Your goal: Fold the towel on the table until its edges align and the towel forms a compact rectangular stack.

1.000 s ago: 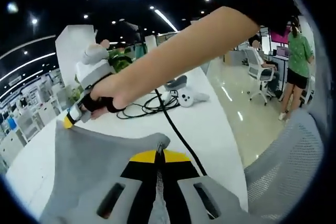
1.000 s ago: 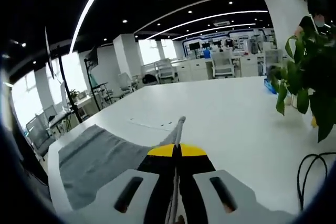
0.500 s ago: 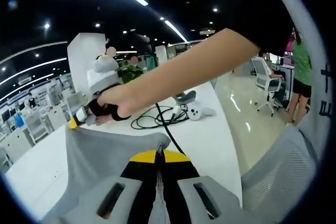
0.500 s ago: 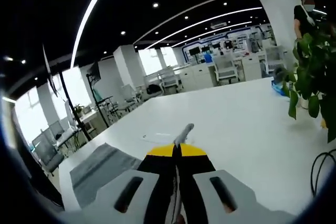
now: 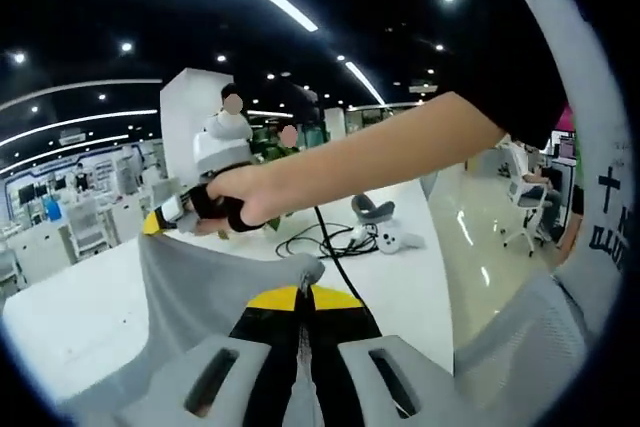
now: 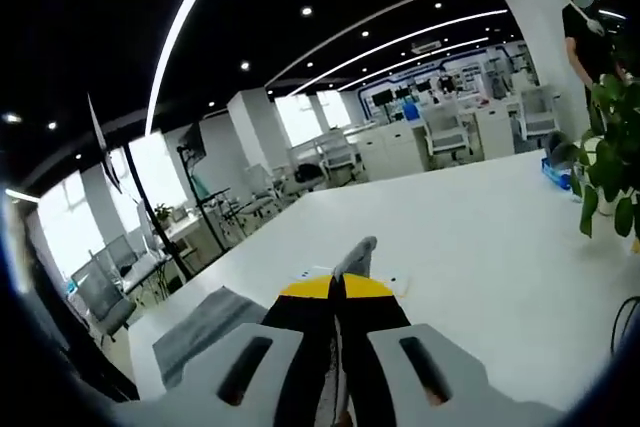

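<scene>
Both claws — left (image 5: 303, 297), right (image 6: 337, 287) — pinch towel (image 5: 200, 282) corners, seemingly above table (image 6: 470, 247).

Ahead of the left tongs a black cable (image 5: 330, 239) coils on the white table (image 5: 400, 277), with a white controller (image 5: 398, 241) just beyond it. Off to their right, an office chair (image 5: 528, 222). Right of the right tongs, a leafy plant (image 6: 612, 177).

**Open tabletop ahead, clutter to one side**

Wide bare tabletop (image 6: 470, 237) ahead in right gripper view. Beyond the raised towel (image 5: 200, 282) in left gripper view: coiled black cable (image 5: 320, 239), white controller (image 5: 395, 240), potted plant (image 6: 610, 172) at the edge.
</scene>
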Available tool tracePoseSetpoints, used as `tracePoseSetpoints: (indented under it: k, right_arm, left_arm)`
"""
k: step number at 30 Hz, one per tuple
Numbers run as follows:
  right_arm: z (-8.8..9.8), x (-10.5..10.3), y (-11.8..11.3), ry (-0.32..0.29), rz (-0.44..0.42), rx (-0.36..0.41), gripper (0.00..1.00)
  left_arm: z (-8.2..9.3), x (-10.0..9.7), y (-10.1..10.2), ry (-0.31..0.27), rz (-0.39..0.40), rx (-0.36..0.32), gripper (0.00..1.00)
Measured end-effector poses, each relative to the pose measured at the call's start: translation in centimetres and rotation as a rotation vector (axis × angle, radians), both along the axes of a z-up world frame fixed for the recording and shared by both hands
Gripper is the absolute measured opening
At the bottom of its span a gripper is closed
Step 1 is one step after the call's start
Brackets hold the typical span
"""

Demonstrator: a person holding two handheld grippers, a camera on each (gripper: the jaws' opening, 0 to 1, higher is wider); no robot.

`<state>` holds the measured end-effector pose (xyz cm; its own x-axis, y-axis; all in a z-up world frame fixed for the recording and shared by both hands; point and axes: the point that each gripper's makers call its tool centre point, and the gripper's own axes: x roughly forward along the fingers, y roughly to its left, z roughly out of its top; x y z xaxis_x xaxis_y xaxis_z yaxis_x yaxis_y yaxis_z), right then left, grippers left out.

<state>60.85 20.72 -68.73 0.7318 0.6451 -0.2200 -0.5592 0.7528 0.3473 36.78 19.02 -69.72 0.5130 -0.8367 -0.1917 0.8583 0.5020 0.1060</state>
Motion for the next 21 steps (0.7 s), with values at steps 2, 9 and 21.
tracePoseSetpoints:
  k: [2,9,21]
  right_arm:
    - [0.6,-0.1,0.9,-0.009,0.012,0.004,0.0]
    - [2.4,-0.3,4.1,-0.022,0.052,0.016,0.0]
    - [4.8,-0.8,8.4,-0.05,0.085,0.01,0.0]
  left_arm:
    - [0.3,-0.1,0.8,0.012,0.016,-0.018,0.02]
    - [1.3,-0.7,3.4,0.007,0.075,-0.03,0.02]
    - [3.5,-1.7,8.5,-0.012,0.167,-0.059,0.02]
